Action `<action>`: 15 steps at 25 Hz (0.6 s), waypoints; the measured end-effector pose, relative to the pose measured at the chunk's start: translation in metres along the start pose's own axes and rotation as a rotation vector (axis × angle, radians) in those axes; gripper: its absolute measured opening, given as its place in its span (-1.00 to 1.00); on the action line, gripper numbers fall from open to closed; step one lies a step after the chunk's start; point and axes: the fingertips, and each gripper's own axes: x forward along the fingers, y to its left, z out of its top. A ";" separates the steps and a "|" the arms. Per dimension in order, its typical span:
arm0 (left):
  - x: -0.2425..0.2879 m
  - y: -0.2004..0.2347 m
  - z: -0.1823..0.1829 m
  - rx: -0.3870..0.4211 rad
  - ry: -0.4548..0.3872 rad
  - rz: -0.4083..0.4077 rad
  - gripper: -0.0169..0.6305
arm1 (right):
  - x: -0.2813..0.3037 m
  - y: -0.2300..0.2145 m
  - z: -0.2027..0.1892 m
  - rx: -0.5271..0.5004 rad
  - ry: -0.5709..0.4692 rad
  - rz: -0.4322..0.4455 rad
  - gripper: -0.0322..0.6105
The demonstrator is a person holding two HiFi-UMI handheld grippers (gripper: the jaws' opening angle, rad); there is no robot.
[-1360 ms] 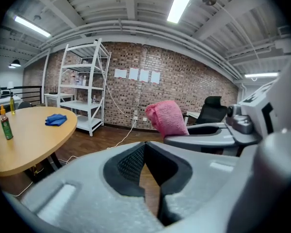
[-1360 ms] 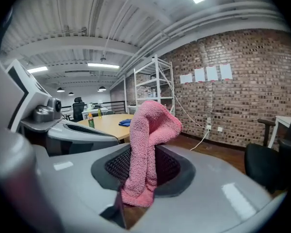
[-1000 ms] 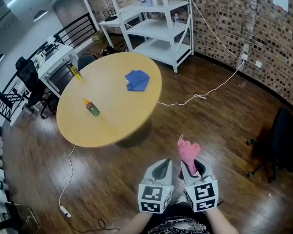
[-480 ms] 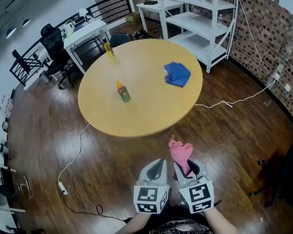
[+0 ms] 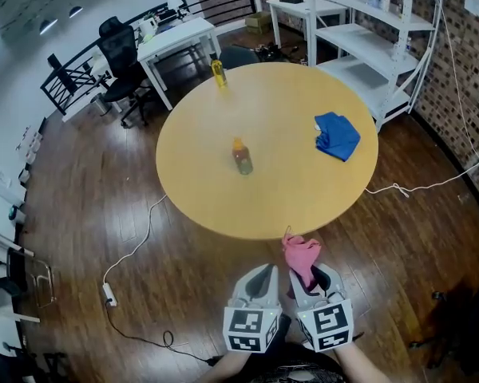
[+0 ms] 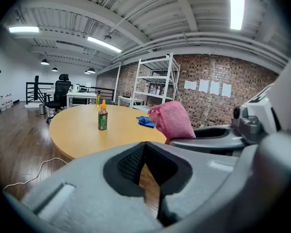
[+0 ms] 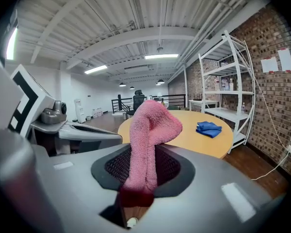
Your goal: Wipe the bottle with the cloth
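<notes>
A small green bottle with an orange cap stands upright near the middle of the round wooden table; it also shows in the left gripper view as the bottle. My right gripper is shut on a pink cloth, which sticks up from its jaws as the pink cloth. My left gripper is shut with nothing in it. Both grippers hang side by side over the floor, short of the table's near edge.
A folded blue cloth lies on the table's right side. A yellow bottle stands at the far edge. White shelving, a white desk and office chairs stand beyond. Cables run across the wooden floor.
The view has swung so the table now lies straight ahead and nearer. Both grippers moved toward it together, the pink cloth still in the right one.
</notes>
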 end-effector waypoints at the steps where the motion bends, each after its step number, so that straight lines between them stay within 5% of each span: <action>1: 0.004 0.008 0.004 -0.008 0.000 0.004 -0.94 | 0.009 0.000 0.005 -0.003 0.005 0.004 -0.56; 15: 0.064 0.106 0.070 0.014 -0.050 0.000 -0.94 | 0.114 -0.016 0.057 0.006 0.011 -0.012 -0.56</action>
